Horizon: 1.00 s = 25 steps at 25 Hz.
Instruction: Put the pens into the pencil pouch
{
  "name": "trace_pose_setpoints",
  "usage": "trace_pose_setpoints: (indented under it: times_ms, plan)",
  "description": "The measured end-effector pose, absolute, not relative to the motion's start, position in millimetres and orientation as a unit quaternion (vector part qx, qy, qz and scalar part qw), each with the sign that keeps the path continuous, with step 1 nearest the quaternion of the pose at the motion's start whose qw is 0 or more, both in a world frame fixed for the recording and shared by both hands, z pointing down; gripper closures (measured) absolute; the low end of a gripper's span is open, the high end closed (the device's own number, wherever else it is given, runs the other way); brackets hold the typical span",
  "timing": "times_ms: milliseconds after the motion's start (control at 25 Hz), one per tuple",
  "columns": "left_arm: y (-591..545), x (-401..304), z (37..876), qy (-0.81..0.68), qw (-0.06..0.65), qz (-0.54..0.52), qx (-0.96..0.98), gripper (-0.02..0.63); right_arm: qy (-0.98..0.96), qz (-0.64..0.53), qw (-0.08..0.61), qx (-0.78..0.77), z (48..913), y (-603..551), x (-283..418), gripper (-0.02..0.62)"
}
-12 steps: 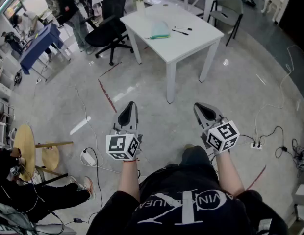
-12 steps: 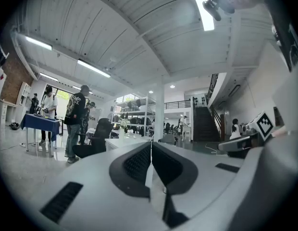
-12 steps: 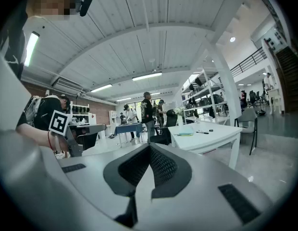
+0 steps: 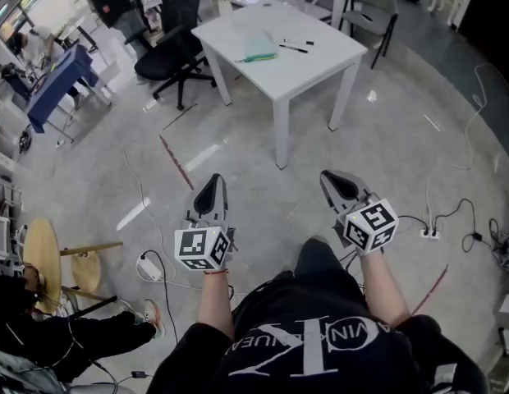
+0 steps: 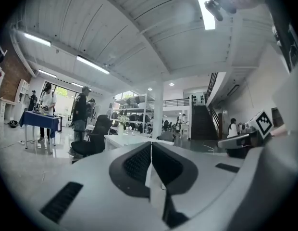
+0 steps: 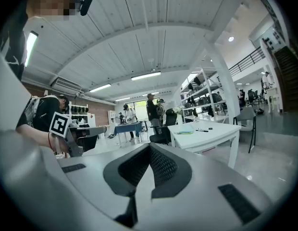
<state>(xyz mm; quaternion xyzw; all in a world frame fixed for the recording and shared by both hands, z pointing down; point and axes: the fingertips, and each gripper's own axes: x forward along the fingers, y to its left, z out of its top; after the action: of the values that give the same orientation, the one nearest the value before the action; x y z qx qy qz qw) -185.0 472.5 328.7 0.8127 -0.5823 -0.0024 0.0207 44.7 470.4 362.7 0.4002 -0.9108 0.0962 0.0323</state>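
A: What's in view, biggest first?

B: The pale floor [image 4: 386, 138] fills most of the head view. The white worktop [image 4: 320, 60] stands at the top, well apart from both grippers, with bare floor between. A black office chair [image 4: 174, 52] sits near its left side. A grey chair [image 4: 376, 6] is behind its far right corner.

A: And the grippers?

B: The left gripper [image 4: 213, 180] and right gripper [image 4: 332, 176] are side by side low in the view, aimed toward the worktop. The left fingers [image 5: 134, 163] are pressed together on nothing. The right fingers [image 6: 163, 165] are the same.

A: The task's things?

B: The teal pencil pouch [image 4: 259, 48] lies flat on the worktop, left of centre. Two dark pens [image 4: 295, 46] lie just right of it, not touching it. Their long axes run roughly left to right, nearly parallel. Which end is the tip is too small to tell.

A: Anything on the floor?

B: A red tape line [image 4: 174, 161] left of the grippers, and a power strip [image 4: 427, 233] with cables to the right.
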Motion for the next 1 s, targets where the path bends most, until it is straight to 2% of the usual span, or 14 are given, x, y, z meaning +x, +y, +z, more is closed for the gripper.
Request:
trace_pose_setpoints:
  times_ms: [160, 240, 280, 320, 360, 640, 1000]
  plan:
    - [471, -185, 328, -0.574, 0.029, -0.011, 0.818, 0.598, -0.906, 0.108, 0.033, 0.409, 368, 468, 45, 0.586]
    - [471, -187, 327, -0.571, 0.037, -0.021, 0.820, 0.571, -0.900, 0.119, 0.029, 0.418, 371, 464, 48, 0.569]
    - [471, -188, 326, -0.570, 0.039, -0.024, 0.820, 0.506, -0.899, 0.124, 0.025, 0.420, 371, 462, 50, 0.530]
    - [472, -189, 326, -0.570, 0.040, -0.024, 0.820, 0.471, -0.898, 0.128, 0.020, 0.419, 371, 461, 50, 0.465]
    - [472, -190, 326, -0.570, 0.038, -0.022, 0.820, 0.471, -0.898, 0.130, 0.015, 0.420, 369, 459, 51, 0.430]
    - [463, -208, 333, -0.582, 0.037, -0.001, 0.812, 0.471, -0.890, 0.139, 0.001, 0.434, 370, 441, 58, 0.431]
    - [374, -229, 349, -0.599, 0.064, 0.002, 0.798, 0.472, -0.885, 0.152, -0.002, 0.440, 380, 344, 56, 0.428]
